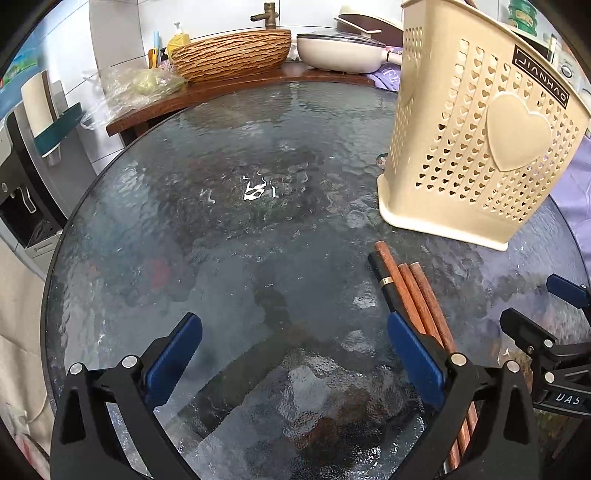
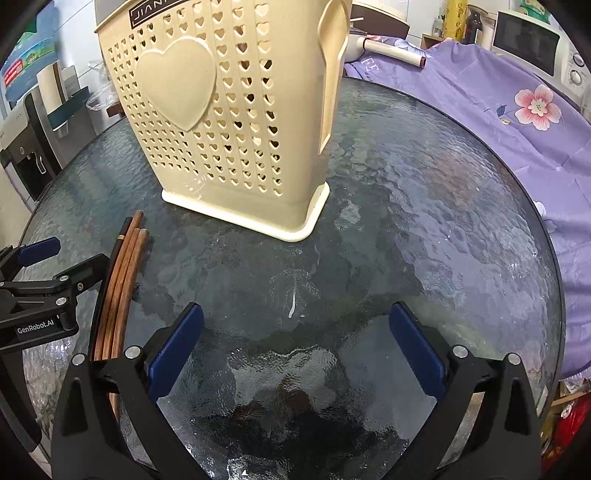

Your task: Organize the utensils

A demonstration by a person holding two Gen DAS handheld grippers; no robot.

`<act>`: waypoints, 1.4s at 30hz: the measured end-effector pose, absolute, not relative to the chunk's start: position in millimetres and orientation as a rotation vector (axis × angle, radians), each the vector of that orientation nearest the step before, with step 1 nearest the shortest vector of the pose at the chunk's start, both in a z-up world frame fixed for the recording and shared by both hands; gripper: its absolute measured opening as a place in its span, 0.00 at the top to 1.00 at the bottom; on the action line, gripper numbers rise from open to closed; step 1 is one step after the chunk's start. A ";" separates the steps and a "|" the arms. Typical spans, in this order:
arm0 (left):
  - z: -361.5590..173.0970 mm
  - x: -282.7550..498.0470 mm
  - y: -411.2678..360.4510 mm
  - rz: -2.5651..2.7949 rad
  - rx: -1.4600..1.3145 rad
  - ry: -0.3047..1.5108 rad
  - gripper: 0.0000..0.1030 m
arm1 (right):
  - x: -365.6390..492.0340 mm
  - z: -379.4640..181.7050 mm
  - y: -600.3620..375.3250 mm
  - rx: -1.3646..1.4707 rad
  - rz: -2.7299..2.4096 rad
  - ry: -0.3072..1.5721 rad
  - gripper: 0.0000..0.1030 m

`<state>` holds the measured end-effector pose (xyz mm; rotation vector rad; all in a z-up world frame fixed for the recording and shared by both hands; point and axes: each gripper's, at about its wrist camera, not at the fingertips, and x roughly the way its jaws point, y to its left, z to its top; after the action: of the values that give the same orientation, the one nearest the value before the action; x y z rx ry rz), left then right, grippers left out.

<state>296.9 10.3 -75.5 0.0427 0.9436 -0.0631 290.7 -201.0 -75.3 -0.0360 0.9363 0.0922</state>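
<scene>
Right now both grippers, left gripper [image 1: 294, 354] and right gripper [image 2: 296, 345], hover with fingers spread wide, grasping nothing. Chopsticks [image 1: 413, 291] lie bundled on the glass worktop [image 1: 221, 229] just before the cream holder [image 1: 476, 147]. Best pinch them together near one end, then tip upright.

Home kitchen: vessel sink [image 1: 232, 53] with faucet [image 1: 266, 15], lidded pan [image 1: 341, 51], microwave [image 2: 532, 40], water dispenser [image 1: 22, 192].
</scene>
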 end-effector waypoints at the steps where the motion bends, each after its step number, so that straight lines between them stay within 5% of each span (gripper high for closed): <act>1: -75.7 295.4 8.7 -0.063 0.042 0.943 0.05 | 290.2 -75.6 -200.8 -0.036 0.092 0.936 0.04; 42: -76.6 294.5 6.4 -0.062 0.044 0.942 0.05 | 299.0 -75.6 -197.6 -0.012 0.050 0.934 0.04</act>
<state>294.5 6.4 -76.6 0.0436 0.9416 -0.0618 299.0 -197.6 -75.6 -0.0123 0.9343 0.0505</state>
